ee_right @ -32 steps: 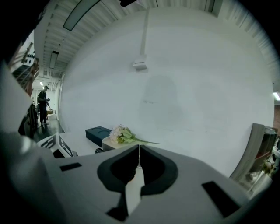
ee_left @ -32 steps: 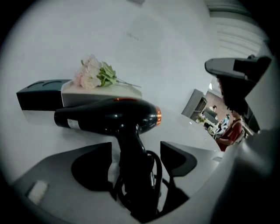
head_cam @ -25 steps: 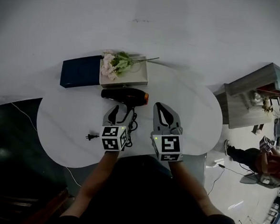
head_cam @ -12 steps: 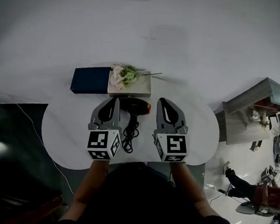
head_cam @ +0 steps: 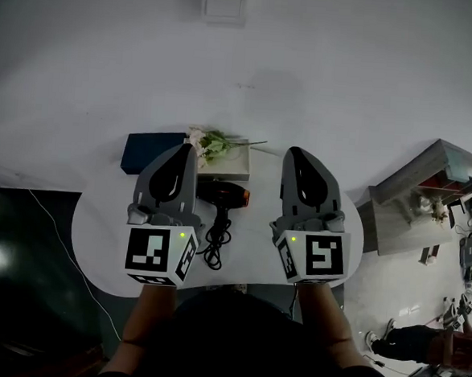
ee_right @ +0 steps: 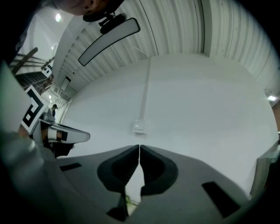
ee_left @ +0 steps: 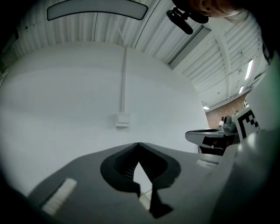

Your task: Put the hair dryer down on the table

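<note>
Lying on its side on the white rounded counter point(head_cam: 104, 231): the black hair dryer with an orange end point(head_cam: 223, 195). It sits just in front of the pale tray point(head_cam: 236, 169) that carries pink-and-green flowers point(head_cam: 211, 143). The dark blue box point(head_cam: 148, 150) is on the tray's left. The black cord point(head_cam: 214, 245) is coiled toward the near edge. Nothing is touching the dryer.

Change over the last second: the left claw point(head_cam: 180, 160) was low beside the dryer's handle with its jaws apart. Now it is lifted well clear, jaws fully together and empty. The right claw point(head_cam: 302, 166) is likewise raised, jaws closed to a hairline slit, holding nothing. Both gripper views face the bare wall and its white switch plate point(ee_left: 123, 119), not the counter.

Reading: release finished and the 2 claws withdrawn. Task looks complete. The dryer appears settled, with no sign of rolling.
</note>
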`<state>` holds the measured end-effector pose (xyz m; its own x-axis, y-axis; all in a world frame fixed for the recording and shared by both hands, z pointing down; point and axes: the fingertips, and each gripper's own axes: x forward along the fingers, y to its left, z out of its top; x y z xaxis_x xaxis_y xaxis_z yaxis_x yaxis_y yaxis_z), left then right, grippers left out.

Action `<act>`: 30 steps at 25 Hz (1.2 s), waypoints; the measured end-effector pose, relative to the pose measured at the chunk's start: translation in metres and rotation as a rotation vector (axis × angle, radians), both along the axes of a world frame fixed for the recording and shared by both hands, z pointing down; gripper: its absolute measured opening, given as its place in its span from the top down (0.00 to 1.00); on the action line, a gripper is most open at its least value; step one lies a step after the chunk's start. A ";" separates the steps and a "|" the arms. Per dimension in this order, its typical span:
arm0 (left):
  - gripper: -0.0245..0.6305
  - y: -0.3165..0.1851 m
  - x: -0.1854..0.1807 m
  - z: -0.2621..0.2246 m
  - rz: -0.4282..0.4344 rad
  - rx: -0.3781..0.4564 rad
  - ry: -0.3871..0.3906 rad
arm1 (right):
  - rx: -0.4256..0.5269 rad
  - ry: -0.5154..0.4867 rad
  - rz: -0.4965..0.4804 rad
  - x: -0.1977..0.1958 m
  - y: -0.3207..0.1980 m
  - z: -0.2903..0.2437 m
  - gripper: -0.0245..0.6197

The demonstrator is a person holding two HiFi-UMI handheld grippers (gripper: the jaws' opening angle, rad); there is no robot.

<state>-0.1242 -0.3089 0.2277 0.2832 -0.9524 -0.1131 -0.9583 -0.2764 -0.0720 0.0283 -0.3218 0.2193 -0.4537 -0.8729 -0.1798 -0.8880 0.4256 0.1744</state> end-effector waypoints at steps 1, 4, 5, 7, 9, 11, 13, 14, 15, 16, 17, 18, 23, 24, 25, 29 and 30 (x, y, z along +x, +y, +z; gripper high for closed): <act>0.95 0.001 0.001 -0.004 0.003 0.007 -0.002 | 0.007 -0.003 0.000 0.000 0.002 -0.004 0.94; 0.95 0.006 0.001 -0.011 0.007 0.020 -0.005 | 0.011 -0.004 0.002 0.000 0.007 -0.009 0.94; 0.95 0.007 0.000 -0.012 0.006 0.022 -0.004 | 0.009 -0.001 0.000 -0.001 0.008 -0.008 0.94; 0.95 0.008 -0.002 -0.012 0.002 0.021 -0.003 | 0.002 0.010 -0.008 -0.005 0.009 -0.006 0.94; 0.95 0.009 -0.003 -0.012 -0.002 0.018 -0.005 | -0.008 0.012 -0.012 -0.008 0.010 -0.004 0.94; 0.95 0.009 -0.004 -0.010 -0.003 0.014 -0.006 | -0.021 0.007 -0.015 -0.008 0.010 0.000 0.94; 0.95 0.008 -0.004 -0.008 -0.001 0.009 -0.006 | -0.033 0.007 -0.016 -0.009 0.008 0.003 0.94; 0.95 0.008 -0.004 -0.007 0.001 0.007 -0.007 | -0.037 0.008 -0.016 -0.010 0.008 0.004 0.94; 0.95 0.008 -0.004 -0.005 0.005 0.005 -0.009 | -0.040 0.007 -0.016 -0.010 0.008 0.005 0.94; 0.95 0.008 -0.004 -0.004 0.008 0.002 -0.010 | -0.042 0.007 -0.016 -0.011 0.008 0.006 0.94; 0.95 0.007 -0.004 -0.003 0.009 -0.002 -0.010 | -0.043 0.007 -0.016 -0.011 0.008 0.006 0.94; 0.95 0.007 -0.005 -0.003 0.008 -0.005 -0.009 | -0.044 0.007 -0.015 -0.011 0.007 0.006 0.94; 0.95 0.005 -0.003 0.002 0.014 -0.018 -0.007 | -0.056 0.007 -0.021 -0.011 0.006 0.011 0.94; 0.95 0.005 -0.002 0.004 0.016 -0.019 -0.007 | -0.058 0.005 -0.020 -0.010 0.006 0.011 0.94; 0.95 0.005 -0.001 0.005 0.018 -0.021 -0.008 | -0.059 0.001 -0.019 -0.009 0.005 0.013 0.94; 0.95 0.004 0.000 0.008 0.019 -0.027 -0.006 | -0.062 -0.001 -0.017 -0.008 0.004 0.014 0.94; 0.95 0.004 0.000 0.008 0.019 -0.028 -0.006 | -0.062 -0.001 -0.017 -0.007 0.004 0.014 0.94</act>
<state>-0.1238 -0.3049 0.2358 0.3019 -0.9495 -0.0848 -0.9525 -0.2967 -0.0694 0.0212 -0.3181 0.2338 -0.4680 -0.8747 -0.1258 -0.8809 0.4503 0.1458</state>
